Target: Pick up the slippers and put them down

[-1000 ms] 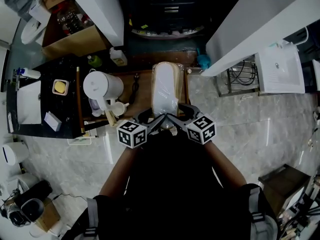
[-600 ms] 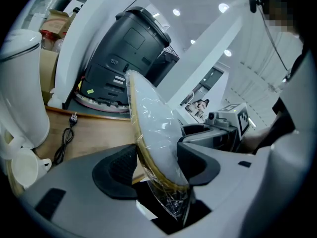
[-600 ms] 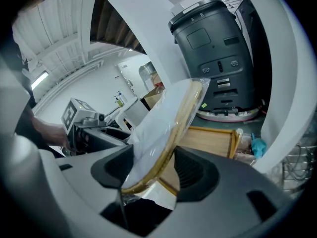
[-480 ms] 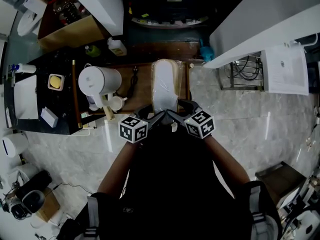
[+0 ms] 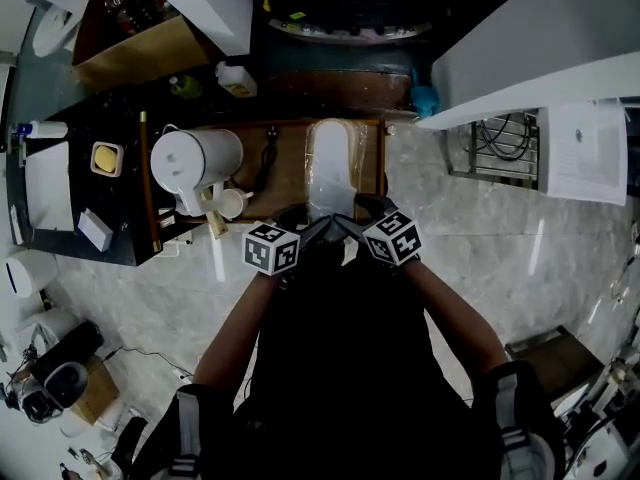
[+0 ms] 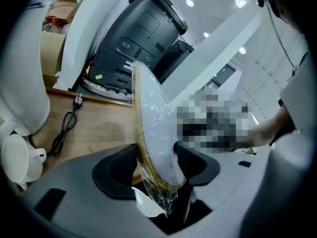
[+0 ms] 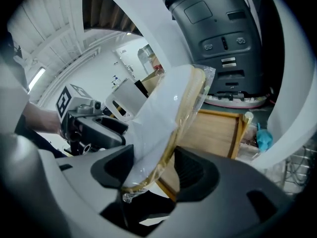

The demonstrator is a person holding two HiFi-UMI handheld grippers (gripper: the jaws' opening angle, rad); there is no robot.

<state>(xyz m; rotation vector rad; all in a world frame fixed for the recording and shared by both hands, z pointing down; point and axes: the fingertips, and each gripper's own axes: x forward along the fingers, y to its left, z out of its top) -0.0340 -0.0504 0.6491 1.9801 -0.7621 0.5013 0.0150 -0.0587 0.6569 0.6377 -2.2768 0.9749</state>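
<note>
Slippers [image 5: 333, 171], a white pair with a tan sole edge sealed in clear plastic, are being held over the right part of a wooden tray [image 5: 292, 180]. They are pinched at their near end by both tools at once. The left gripper [image 6: 158, 158] is clamping across the thin side of the pack, with its jaws fairly wide because the bundle fills the gap and loose plastic bunching below the pads. The right gripper [image 7: 155, 170] is gripping the same end from the other side, jaws similarly wide. Its inner pad is pressing on the white face, while the contact at the outer pad is harder to read. The two are meeting in a V, probably because a long, soft pack held by one end would sag or swing from a single grip. In both gripper views the pack is standing on edge and rising away from the wood, so it seems to be off the surface for now. It is hanging above the bare stretch of tray, well apart from the white kettle [image 5: 195, 163], the cups [image 5: 232, 204] and the black power cord [image 6: 64, 125]. That is likely the chosen landing spot, and this looks like the put-down part of the task.
</note>
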